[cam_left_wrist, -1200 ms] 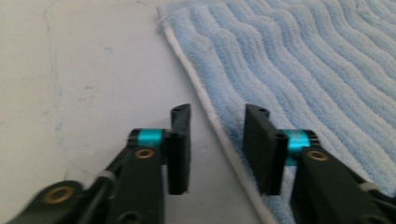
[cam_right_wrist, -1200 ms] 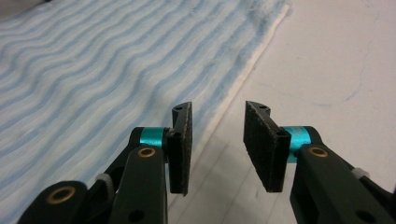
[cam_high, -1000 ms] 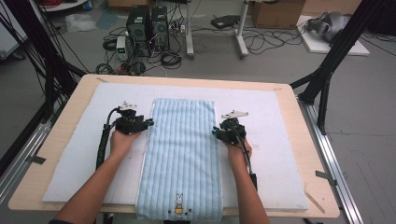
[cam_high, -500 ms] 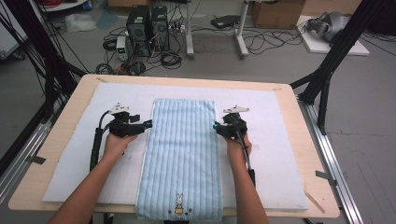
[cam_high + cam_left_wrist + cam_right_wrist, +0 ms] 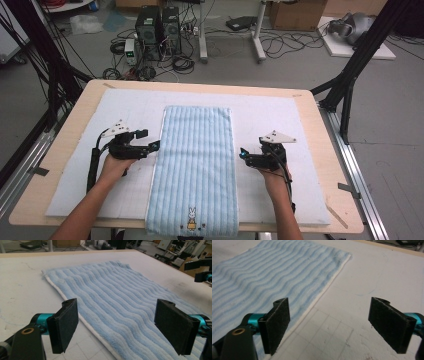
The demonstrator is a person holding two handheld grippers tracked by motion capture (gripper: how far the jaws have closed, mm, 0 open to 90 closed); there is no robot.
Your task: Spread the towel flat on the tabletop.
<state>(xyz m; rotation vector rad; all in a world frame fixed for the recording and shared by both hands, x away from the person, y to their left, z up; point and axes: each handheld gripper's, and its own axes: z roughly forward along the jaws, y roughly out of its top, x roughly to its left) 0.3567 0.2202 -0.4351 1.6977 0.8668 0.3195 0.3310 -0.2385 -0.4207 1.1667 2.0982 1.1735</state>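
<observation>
A light blue striped towel lies flat and lengthwise on the white mat, with a rabbit emblem at its near end. My left gripper is at the towel's left edge. In the left gripper view it stands open, its jaws low over the towel and straddling that white-trimmed edge. My right gripper sits just off the towel's right edge. In the right gripper view it is open over bare mat, and the towel edge passes by its left jaw. Neither holds anything.
The mat covers most of a wooden table. Black frame legs stand at both sides. On the floor beyond the far edge are computer towers and loose cables. The other gripper shows far right in the left gripper view.
Both grippers have slid toward the near side of the table along the towel's long edges, and the right one has drifted slightly outward off the towel. The towel has not moved.
</observation>
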